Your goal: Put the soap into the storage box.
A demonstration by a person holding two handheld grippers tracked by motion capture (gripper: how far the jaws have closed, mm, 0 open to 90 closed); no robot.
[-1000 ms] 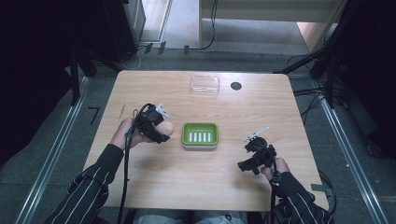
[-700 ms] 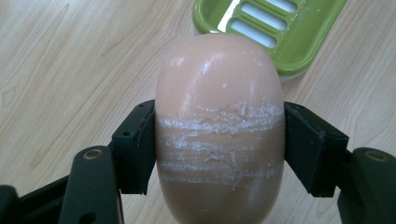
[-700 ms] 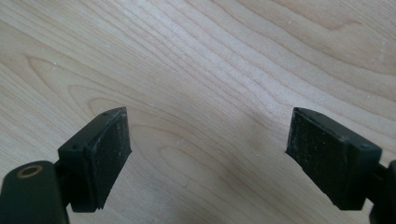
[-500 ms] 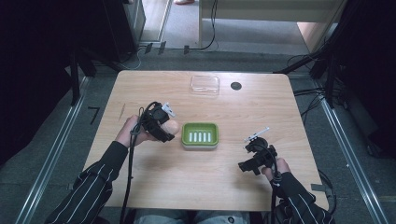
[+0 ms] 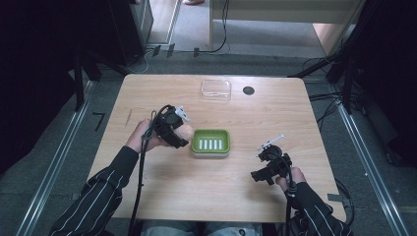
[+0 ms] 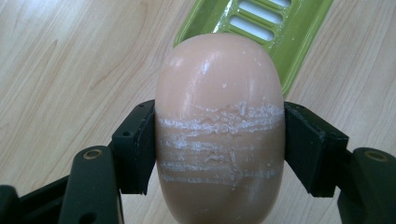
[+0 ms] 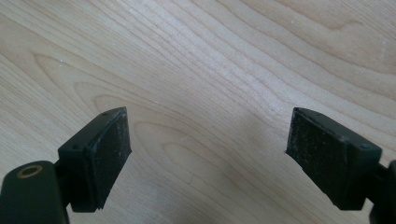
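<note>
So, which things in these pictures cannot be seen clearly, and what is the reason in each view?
- Soap, left gripper view: its near end is cut off by the bottom edge; its flanks are covered by the jaws.
- Green soap dish, same view: mostly behind the soap and cut off by the top edge.
- Clear box, high view: too small to tell if anything is inside.
- Dark round spot, high view: too small to identify.

We think this is a lab: a wooden table [image 5: 211, 187] sits between dark stands [image 5: 78, 73], floor rails [image 5: 54, 167] and loose cables [image 5: 221, 29].
</note>
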